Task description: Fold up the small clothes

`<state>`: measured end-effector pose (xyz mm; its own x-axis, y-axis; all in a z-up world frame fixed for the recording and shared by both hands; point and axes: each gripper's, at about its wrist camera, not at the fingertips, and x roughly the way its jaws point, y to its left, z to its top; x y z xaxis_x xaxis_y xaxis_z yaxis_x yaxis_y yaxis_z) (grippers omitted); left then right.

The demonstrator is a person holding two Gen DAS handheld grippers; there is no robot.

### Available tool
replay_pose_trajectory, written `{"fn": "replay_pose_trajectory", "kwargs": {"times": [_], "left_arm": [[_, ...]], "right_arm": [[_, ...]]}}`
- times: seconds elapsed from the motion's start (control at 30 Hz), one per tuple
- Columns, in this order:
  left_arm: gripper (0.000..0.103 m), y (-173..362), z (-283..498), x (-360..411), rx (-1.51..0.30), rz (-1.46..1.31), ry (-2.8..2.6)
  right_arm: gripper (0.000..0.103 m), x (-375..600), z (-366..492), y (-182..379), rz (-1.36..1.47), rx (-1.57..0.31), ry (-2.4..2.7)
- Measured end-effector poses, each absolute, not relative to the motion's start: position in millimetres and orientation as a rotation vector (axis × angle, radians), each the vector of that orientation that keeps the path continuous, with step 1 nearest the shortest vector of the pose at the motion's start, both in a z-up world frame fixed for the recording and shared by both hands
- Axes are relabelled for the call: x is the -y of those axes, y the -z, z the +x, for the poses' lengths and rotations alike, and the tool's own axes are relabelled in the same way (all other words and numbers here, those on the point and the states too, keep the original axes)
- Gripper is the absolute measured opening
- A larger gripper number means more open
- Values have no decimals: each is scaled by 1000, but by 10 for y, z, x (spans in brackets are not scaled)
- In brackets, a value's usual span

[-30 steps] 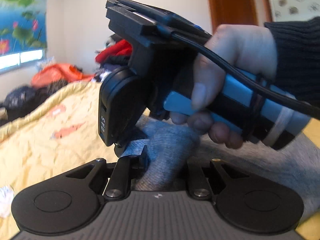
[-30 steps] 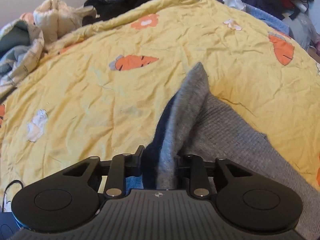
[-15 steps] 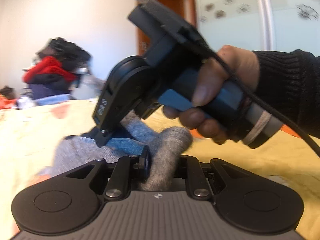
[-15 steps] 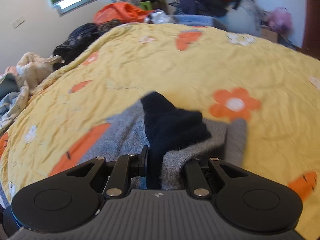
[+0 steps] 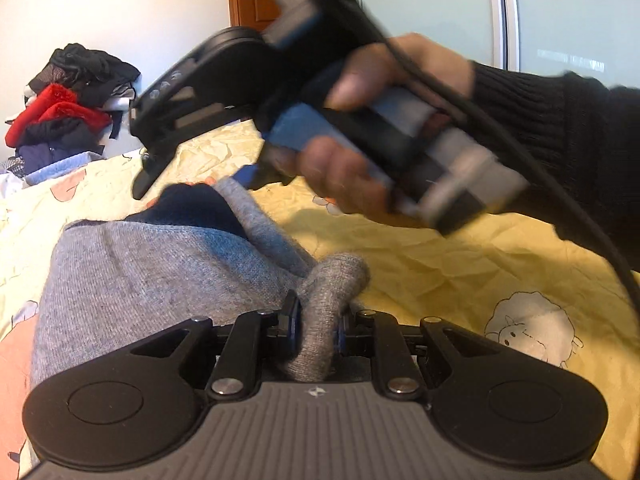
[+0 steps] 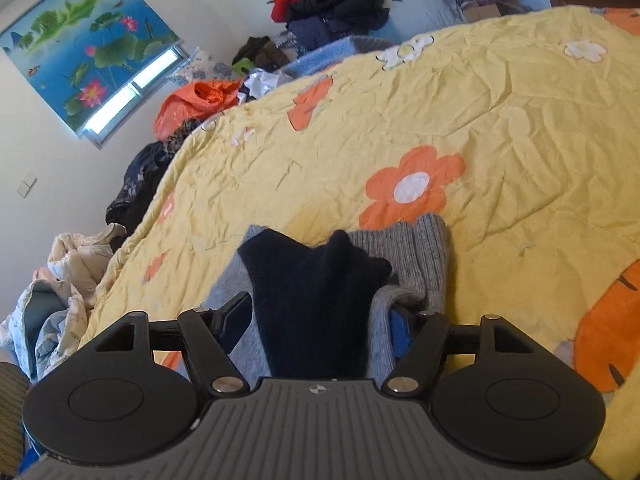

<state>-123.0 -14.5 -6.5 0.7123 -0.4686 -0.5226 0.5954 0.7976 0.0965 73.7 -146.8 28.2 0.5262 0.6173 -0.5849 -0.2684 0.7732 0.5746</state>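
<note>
A grey knit sweater [image 5: 140, 272] with a dark navy part [image 5: 188, 208] lies folded on the yellow quilt [image 5: 460, 264]. My left gripper [image 5: 318, 312] is shut on a rolled grey fold at its near edge. A hand [image 5: 344, 176] holds my right gripper [image 5: 148, 164] above the sweater's far end, blurred. In the right wrist view my right gripper [image 6: 318, 312] is open, its fingers spread wide. The navy part [image 6: 312, 280] and the grey sweater [image 6: 424, 248] lie loosely between them.
The quilt [image 6: 500, 100] has orange flowers and carrots printed on it. A pile of red and dark clothes [image 5: 60, 108] sits beyond the bed's far edge. Crumpled bedding [image 6: 64, 280] lies off the left side. A glass wardrobe door [image 5: 560, 20] stands behind the hand.
My right gripper's fingers have spread apart and let go of the navy and grey cloth, and it has lifted. The left gripper stays shut on the grey fold, with the sweater laid lower.
</note>
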Motion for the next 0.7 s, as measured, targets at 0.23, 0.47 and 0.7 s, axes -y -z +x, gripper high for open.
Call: {"fn": "replay_pose_trajectory", "kwargs": {"times": [0.23, 0.47, 0.7], "left_arm": [[17, 104, -1238, 129, -491, 256, 648], [30, 75, -1225, 31, -506, 236, 730], [83, -19, -1601, -518, -401, 318, 779]], "right_arm": [[23, 1436, 636, -336, 325, -759, -489], [45, 1634, 601, -85, 424, -826, -424], [92, 1874, 357, -322, 462, -698, -393]]}}
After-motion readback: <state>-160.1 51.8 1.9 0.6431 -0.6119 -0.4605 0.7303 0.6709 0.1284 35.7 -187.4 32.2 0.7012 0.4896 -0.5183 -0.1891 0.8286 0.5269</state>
